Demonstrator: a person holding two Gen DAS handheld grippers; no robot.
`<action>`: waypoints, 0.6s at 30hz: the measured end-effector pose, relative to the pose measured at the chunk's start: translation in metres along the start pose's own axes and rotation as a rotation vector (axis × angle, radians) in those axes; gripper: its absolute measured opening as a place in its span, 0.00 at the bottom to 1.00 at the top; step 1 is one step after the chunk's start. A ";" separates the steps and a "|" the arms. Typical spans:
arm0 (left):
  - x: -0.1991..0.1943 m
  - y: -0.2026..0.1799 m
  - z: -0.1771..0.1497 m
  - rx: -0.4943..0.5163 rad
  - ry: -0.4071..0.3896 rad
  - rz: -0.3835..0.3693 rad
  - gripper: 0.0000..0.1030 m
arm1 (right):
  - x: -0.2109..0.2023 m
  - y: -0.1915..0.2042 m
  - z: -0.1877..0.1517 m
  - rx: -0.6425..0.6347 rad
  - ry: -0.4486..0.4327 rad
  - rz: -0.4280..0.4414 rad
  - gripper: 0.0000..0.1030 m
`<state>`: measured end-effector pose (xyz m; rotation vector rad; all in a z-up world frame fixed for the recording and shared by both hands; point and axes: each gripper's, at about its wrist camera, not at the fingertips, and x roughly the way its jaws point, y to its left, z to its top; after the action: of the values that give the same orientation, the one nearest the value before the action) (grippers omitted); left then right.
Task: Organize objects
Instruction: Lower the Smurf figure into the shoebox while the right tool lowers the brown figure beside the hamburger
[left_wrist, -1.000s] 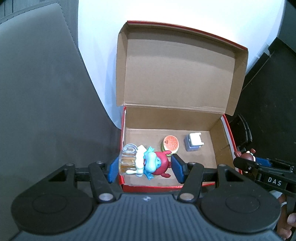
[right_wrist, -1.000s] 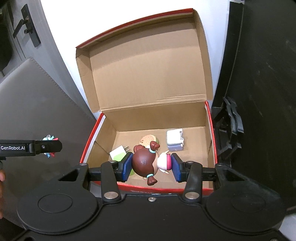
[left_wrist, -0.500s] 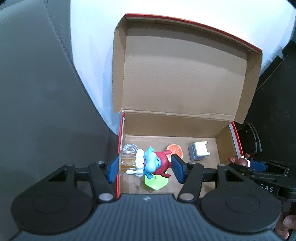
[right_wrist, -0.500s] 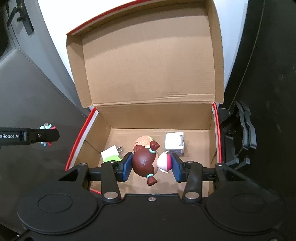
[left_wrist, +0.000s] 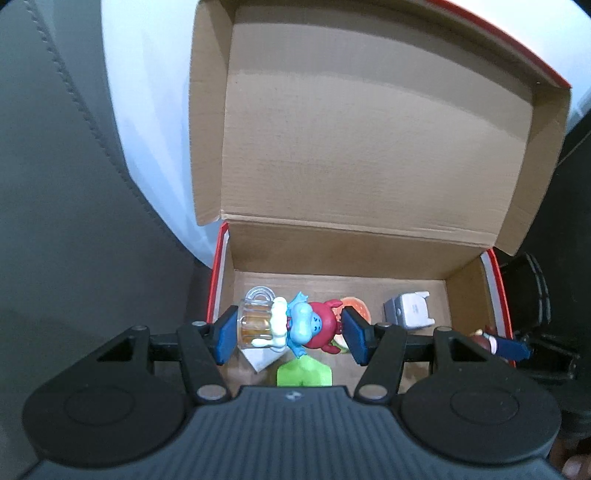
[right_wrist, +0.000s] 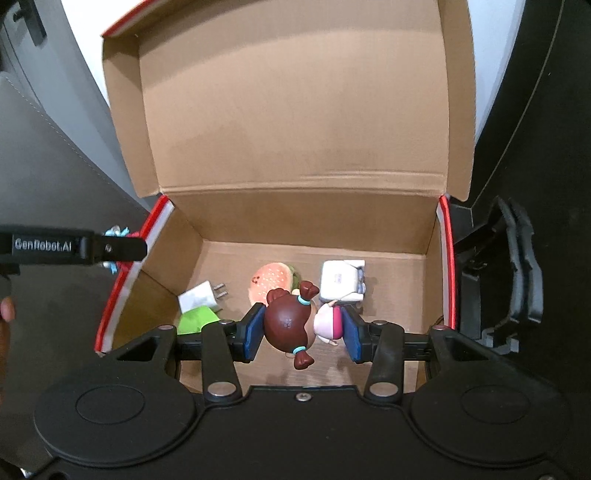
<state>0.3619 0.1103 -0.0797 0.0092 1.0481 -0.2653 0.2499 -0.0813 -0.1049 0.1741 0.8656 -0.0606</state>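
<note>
An open cardboard box (left_wrist: 332, 254) (right_wrist: 295, 221) with red edges stands ahead, lid raised. My left gripper (left_wrist: 290, 330) is shut on a blue and red figurine with a beer mug (left_wrist: 291, 325), held over the box's left front part. My right gripper (right_wrist: 303, 328) is shut on a brown-haired doll figurine (right_wrist: 291, 325), held over the box's front middle. Inside lie a toy burger (right_wrist: 271, 278) (left_wrist: 354, 308), a white charger block (right_wrist: 341, 280) (left_wrist: 408, 312), a white plug (right_wrist: 197, 295) and a green piece (right_wrist: 195, 319) (left_wrist: 304, 373).
A grey cushioned surface (left_wrist: 55, 221) lies left of the box. Black fittings (right_wrist: 513, 280) stand right of it. The left gripper's arm (right_wrist: 70, 247) reaches in at the box's left wall in the right wrist view. A white wall (left_wrist: 147, 92) is behind.
Both grippers have moved forward and down over the box with their figurines, so the box now fills each view. The green piece and white plug have come into sight below the left gripper.
</note>
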 end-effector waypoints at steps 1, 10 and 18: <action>0.004 0.000 0.002 -0.002 0.001 0.000 0.56 | 0.004 -0.001 0.000 -0.001 0.008 -0.001 0.42; 0.038 -0.007 0.012 -0.001 0.017 0.009 0.56 | 0.035 -0.001 -0.002 -0.045 0.073 -0.009 0.42; 0.074 -0.017 0.011 0.015 0.055 0.025 0.56 | 0.058 -0.002 -0.006 -0.064 0.123 -0.017 0.42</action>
<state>0.4026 0.0769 -0.1358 0.0431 1.1000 -0.2517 0.2830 -0.0810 -0.1530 0.1111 0.9901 -0.0380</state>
